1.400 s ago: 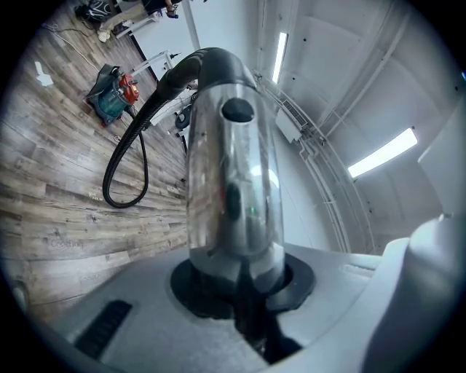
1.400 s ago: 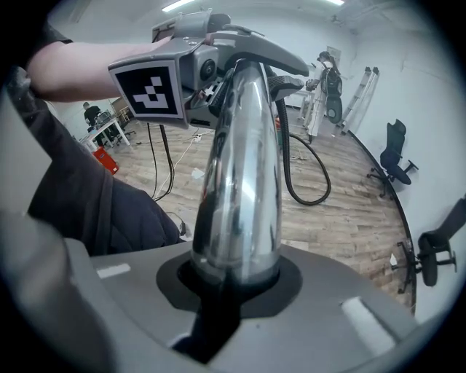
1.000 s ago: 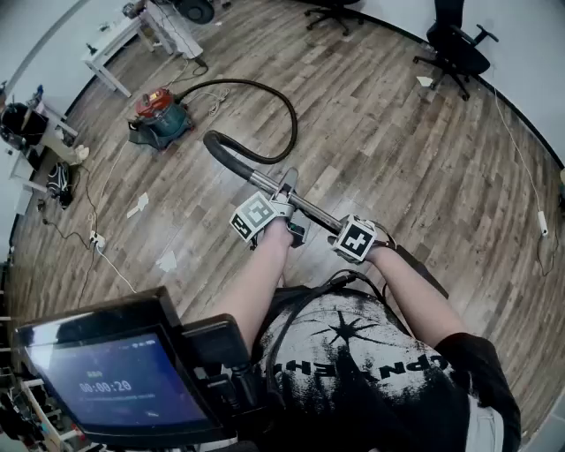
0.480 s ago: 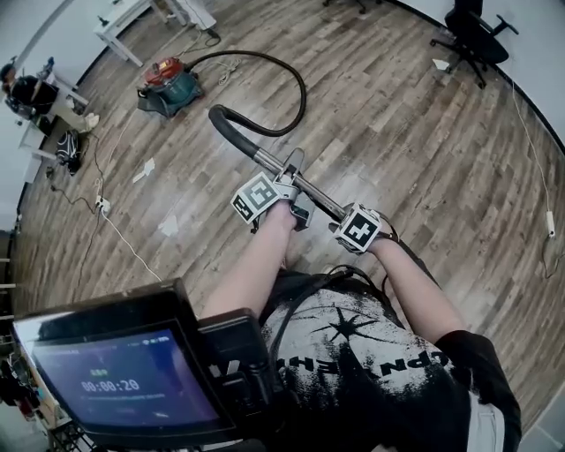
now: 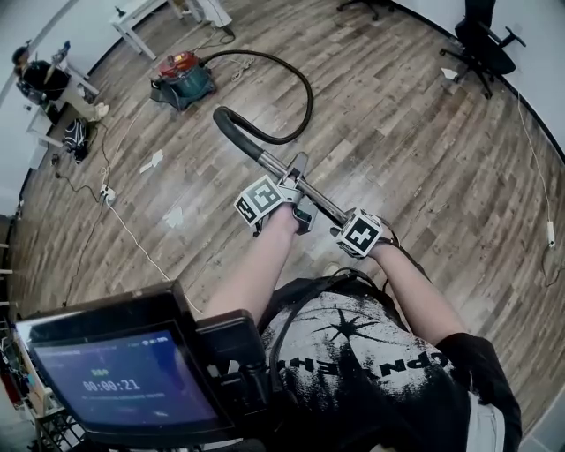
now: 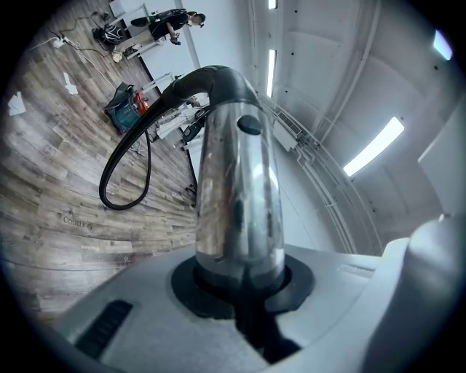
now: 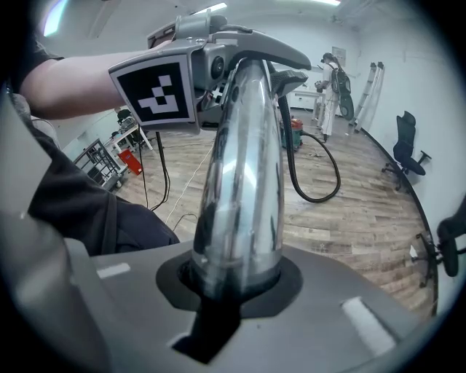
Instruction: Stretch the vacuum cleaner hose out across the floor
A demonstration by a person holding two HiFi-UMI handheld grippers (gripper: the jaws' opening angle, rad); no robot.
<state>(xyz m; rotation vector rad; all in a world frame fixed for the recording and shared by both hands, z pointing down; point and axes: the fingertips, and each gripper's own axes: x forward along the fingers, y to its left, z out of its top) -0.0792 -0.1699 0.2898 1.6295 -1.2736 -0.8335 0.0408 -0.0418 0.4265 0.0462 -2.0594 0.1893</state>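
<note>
A red and teal vacuum cleaner (image 5: 184, 75) stands on the wood floor at the upper left. Its black hose (image 5: 305, 88) loops right, then curves back to a bent black handle (image 5: 231, 128) that joins a chrome tube (image 5: 300, 187). My left gripper (image 5: 287, 190) is shut on this tube near the handle. My right gripper (image 5: 349, 225) is shut on it lower down, close to my body. In the left gripper view the chrome tube (image 6: 237, 189) passes through the jaws, with the hose (image 6: 124, 175) beyond. The right gripper view shows the tube (image 7: 240, 189) and the left gripper's marker cube (image 7: 156, 91).
Office chairs (image 5: 485, 44) stand at the upper right and a white desk (image 5: 141, 18) behind the cleaner. A person (image 5: 40, 75) sits at the far left. Cables (image 5: 115, 203) and paper scraps (image 5: 152, 161) lie on the left floor. A screen (image 5: 124, 380) fills the lower left.
Both grippers keep their hold on the tube. The cleaner and hose loop now sit higher and farther off in the head view, and the tube is raised slightly.
</note>
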